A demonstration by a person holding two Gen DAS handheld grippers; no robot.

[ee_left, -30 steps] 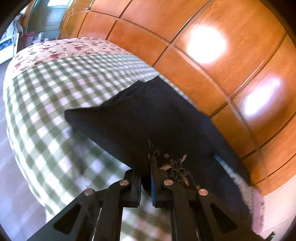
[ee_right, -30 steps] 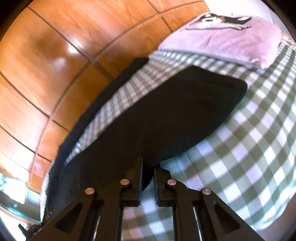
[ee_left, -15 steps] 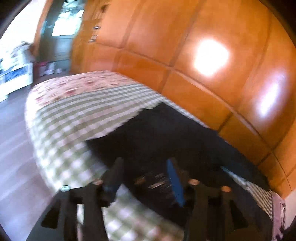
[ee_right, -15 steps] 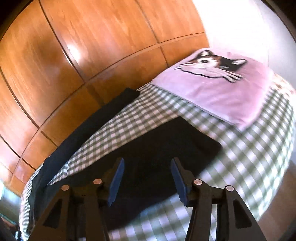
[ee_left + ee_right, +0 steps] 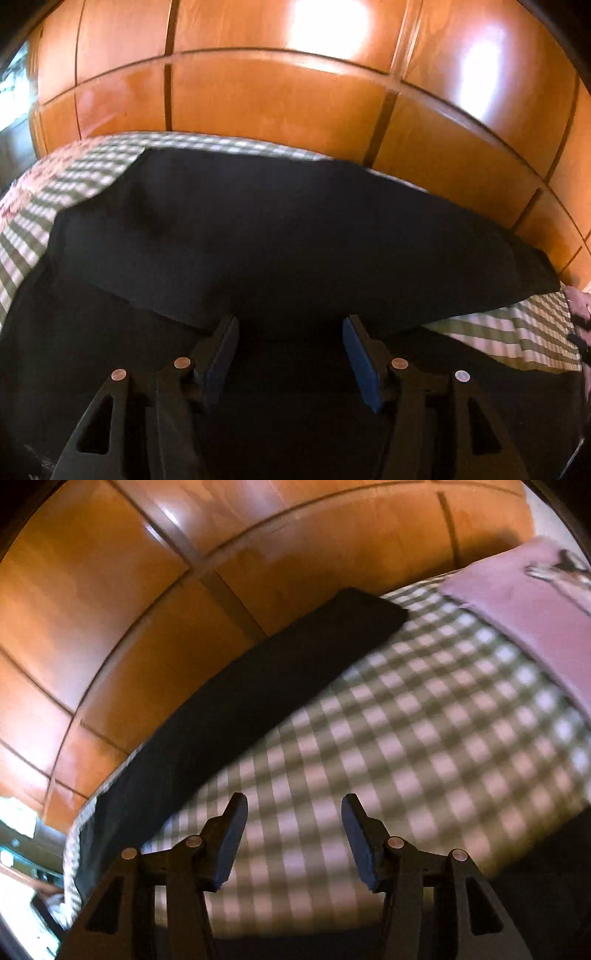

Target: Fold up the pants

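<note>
The black pants point(image 5: 280, 236) lie spread on a green-and-white checked bed cover point(image 5: 517, 332), filling most of the left wrist view. My left gripper point(image 5: 290, 343) is open and empty just above the dark cloth. In the right wrist view one black pant leg point(image 5: 236, 709) runs along the far edge of the bed beside the wooden wall. My right gripper point(image 5: 293, 823) is open and empty over bare checked cover point(image 5: 406, 738), with dark cloth at the lower right edge point(image 5: 546, 886).
An orange wooden panelled wall point(image 5: 277, 99) runs close behind the bed, also in the right wrist view point(image 5: 110, 609). A lilac pillow point(image 5: 524, 602) with a cat print lies at the head of the bed. A floral cover point(image 5: 22, 195) shows at the far left.
Both grippers were shut on the pants a second ago. They have opened, let go of the cloth, and swung toward the wall side. The pants now lie flat on the bed.
</note>
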